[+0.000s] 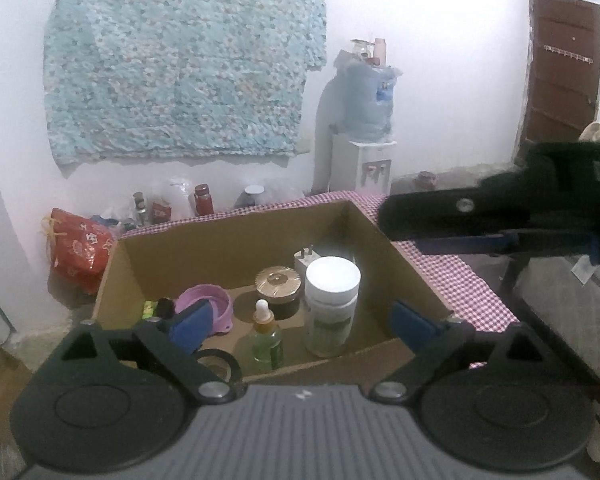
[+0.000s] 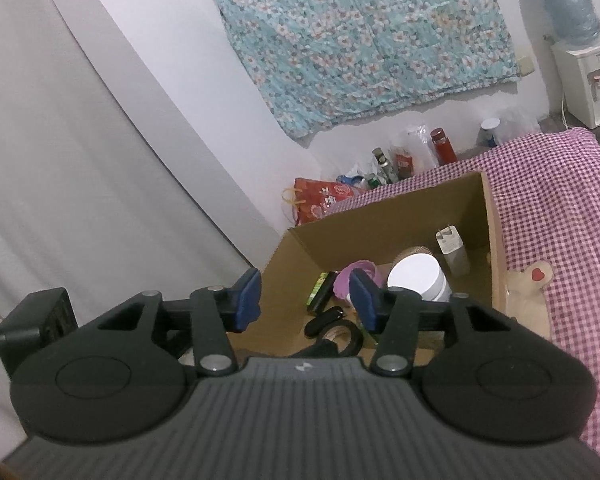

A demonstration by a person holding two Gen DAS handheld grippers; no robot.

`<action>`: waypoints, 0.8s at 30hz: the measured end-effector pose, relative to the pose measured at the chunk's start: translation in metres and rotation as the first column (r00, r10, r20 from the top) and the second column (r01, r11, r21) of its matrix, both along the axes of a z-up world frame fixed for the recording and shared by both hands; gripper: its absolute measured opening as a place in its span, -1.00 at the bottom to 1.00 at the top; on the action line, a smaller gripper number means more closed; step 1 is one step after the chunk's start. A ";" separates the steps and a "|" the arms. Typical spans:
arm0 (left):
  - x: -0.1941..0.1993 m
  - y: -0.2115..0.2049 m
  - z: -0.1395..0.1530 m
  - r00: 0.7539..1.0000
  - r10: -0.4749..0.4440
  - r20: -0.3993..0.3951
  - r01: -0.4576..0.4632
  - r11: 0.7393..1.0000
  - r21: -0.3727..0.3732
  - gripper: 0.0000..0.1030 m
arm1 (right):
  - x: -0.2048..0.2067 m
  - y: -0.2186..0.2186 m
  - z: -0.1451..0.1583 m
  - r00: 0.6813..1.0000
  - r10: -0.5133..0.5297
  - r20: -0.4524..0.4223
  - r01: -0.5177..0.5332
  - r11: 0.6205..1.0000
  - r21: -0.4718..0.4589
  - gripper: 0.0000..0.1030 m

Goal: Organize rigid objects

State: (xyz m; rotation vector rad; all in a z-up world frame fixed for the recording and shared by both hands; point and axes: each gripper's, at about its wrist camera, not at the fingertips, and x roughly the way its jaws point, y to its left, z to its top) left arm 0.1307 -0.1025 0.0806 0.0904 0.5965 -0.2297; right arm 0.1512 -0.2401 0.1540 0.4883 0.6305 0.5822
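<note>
An open cardboard box (image 1: 236, 240) stands on a pink checked cloth. Inside it are a white-capped bottle (image 1: 331, 304), a green dropper bottle (image 1: 265, 338), a gold-lidded jar (image 1: 278, 282), a purple folding cup (image 1: 212, 304), a white charger plug (image 1: 306, 258) and a tape roll (image 1: 218, 362). My left gripper (image 1: 300, 326) is open and empty above the box's near edge. My right gripper (image 2: 306, 300) is open and empty above the box (image 2: 380, 208), and it also shows at the right of the left wrist view (image 1: 460, 220). The white-capped bottle (image 2: 418, 276) and the plug (image 2: 450, 242) show there too.
The checked cloth (image 2: 560, 208) covers the surface to the right of the box. A water dispenser (image 1: 364, 128) stands by the far wall. Bottles and a red bag (image 1: 78, 250) lie on the floor behind the box. A grey curtain (image 2: 60, 160) hangs at the left.
</note>
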 end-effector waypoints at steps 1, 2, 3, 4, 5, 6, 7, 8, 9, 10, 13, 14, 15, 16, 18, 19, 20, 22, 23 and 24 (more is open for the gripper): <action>-0.003 0.002 0.001 1.000 0.001 0.001 -0.001 1.000 -0.005 0.92 | -0.005 -0.002 0.001 1.000 -0.008 0.004 0.008 1.000 0.001 0.04; -0.007 0.004 0.002 1.000 0.001 0.004 -0.001 1.000 -0.011 0.95 | -0.010 -0.004 0.001 1.000 -0.017 0.009 0.017 1.000 0.000 0.10; -0.011 0.006 0.002 1.000 0.001 0.007 -0.001 1.000 -0.019 1.00 | -0.017 -0.006 0.001 0.999 -0.030 0.013 0.030 1.000 -0.004 0.13; -0.016 0.009 0.002 1.000 0.002 0.012 -0.002 1.000 -0.027 1.00 | -0.023 -0.007 0.000 0.999 -0.043 0.017 0.043 0.999 -0.010 0.21; -0.021 0.010 0.001 1.000 0.005 0.017 -0.004 0.999 -0.033 1.00 | -0.031 -0.008 0.000 0.998 -0.060 0.024 0.061 0.998 -0.022 0.30; -0.026 0.013 0.001 1.000 0.010 0.022 -0.010 0.999 -0.034 1.00 | -0.037 -0.008 -0.001 0.997 -0.076 0.032 0.077 0.996 -0.033 0.35; -0.031 0.016 -0.001 1.000 0.019 0.023 -0.018 0.999 -0.033 1.00 | -0.044 -0.008 -0.001 0.995 -0.094 0.043 0.096 0.994 -0.047 0.43; -0.036 0.021 -0.002 0.999 0.034 0.024 -0.034 0.999 -0.031 1.00 | -0.051 -0.008 -0.003 0.993 -0.107 0.052 0.110 0.992 -0.059 0.51; -0.038 0.024 -0.004 0.999 0.047 0.023 -0.046 0.998 -0.031 1.00 | -0.058 -0.007 -0.005 0.990 -0.123 0.062 0.127 0.989 -0.074 0.55; -0.040 0.027 -0.006 0.998 0.061 0.017 -0.061 0.998 -0.031 1.00 | -0.064 -0.007 -0.007 0.988 -0.139 0.071 0.145 0.985 -0.091 0.59; -0.041 0.037 -0.013 0.994 0.102 -0.025 -0.103 0.994 -0.026 1.00 | -0.078 -0.005 -0.013 0.981 -0.173 0.093 0.184 0.974 -0.129 0.74; -0.042 0.039 -0.016 0.992 0.121 -0.039 -0.122 0.992 -0.020 1.00 | -0.081 -0.005 -0.016 0.978 -0.187 0.098 0.199 0.970 -0.139 0.77; -0.041 0.042 -0.017 0.989 0.137 -0.050 -0.137 0.990 -0.013 1.00 | -0.085 -0.004 -0.018 0.974 -0.202 0.104 0.217 0.965 -0.151 0.78; -0.041 0.044 -0.020 0.987 0.151 -0.058 -0.151 0.989 -0.004 1.00 | -0.089 -0.002 -0.020 0.970 -0.215 0.109 0.231 0.959 -0.164 0.79; -0.041 0.052 -0.022 0.982 0.177 -0.063 -0.177 0.984 0.012 1.00 | -0.094 0.001 -0.022 0.963 -0.240 0.126 0.261 0.945 -0.196 0.87; -0.043 0.054 -0.023 0.979 0.195 -0.060 -0.194 0.981 0.020 1.00 | -0.097 0.004 -0.025 0.958 -0.251 0.141 0.277 0.937 -0.211 0.95; -0.045 0.058 -0.024 0.977 0.207 -0.055 -0.206 0.978 0.026 1.00 | -0.101 0.006 -0.026 0.954 -0.257 0.155 0.287 0.932 -0.221 0.97; -0.046 0.062 -0.024 0.974 0.219 -0.051 -0.217 0.975 0.042 1.00 | -0.105 0.009 -0.029 0.950 -0.263 0.167 0.298 0.925 -0.235 0.97; -0.047 0.064 -0.024 0.975 0.216 -0.051 -0.214 0.976 0.047 1.00 | -0.105 0.010 -0.031 0.950 -0.263 0.165 0.298 0.924 -0.239 0.97; -0.047 0.066 -0.024 0.977 0.209 -0.051 -0.206 0.977 0.052 1.00 | -0.106 0.011 -0.032 0.951 -0.263 0.163 0.297 0.925 -0.238 0.97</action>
